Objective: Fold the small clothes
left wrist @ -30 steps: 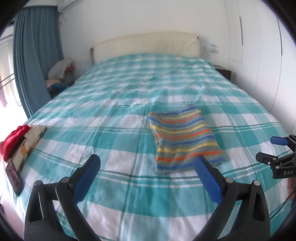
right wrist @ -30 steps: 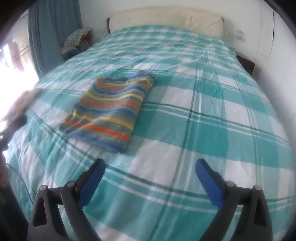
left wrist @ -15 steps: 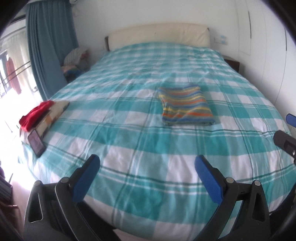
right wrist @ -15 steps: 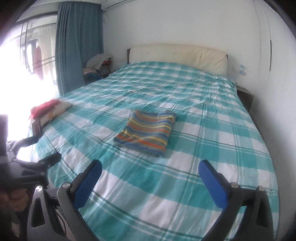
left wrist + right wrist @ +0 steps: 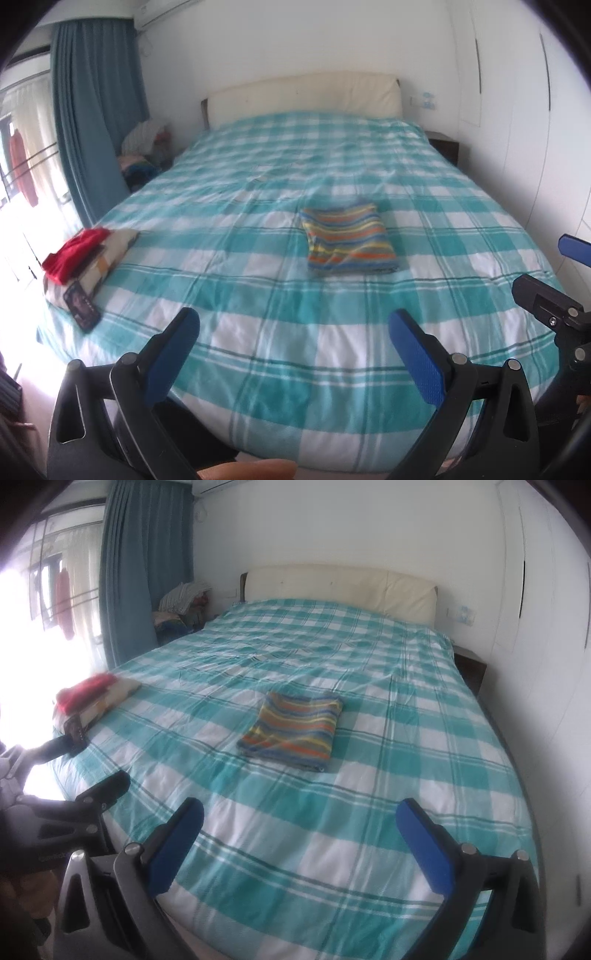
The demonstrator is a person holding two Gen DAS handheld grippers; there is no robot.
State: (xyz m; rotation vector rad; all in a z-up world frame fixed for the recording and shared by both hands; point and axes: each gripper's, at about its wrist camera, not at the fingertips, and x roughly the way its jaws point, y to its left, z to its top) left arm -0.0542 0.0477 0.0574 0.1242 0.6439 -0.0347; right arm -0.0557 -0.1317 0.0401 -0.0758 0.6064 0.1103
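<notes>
A folded striped garment (image 5: 349, 242) in blue, orange and yellow lies flat near the middle of the bed; it also shows in the right wrist view (image 5: 293, 734). My left gripper (image 5: 293, 325) is open and empty, held back over the foot of the bed. My right gripper (image 5: 299, 818) is open and empty, also well short of the garment. Each gripper shows at the edge of the other's view: the right gripper (image 5: 554, 291), the left gripper (image 5: 79, 775).
The bed (image 5: 258, 302) has a teal and white checked cover. A stack of folded clothes with a red piece on top (image 5: 79, 253) and a phone (image 5: 82, 304) lie at its left edge. Blue curtain (image 5: 92, 122) left, wardrobe (image 5: 517, 110) right.
Both grippers have pulled back and up from the striped garment, which now lies farther off. Both stayed open and empty. The garment has not moved.
</notes>
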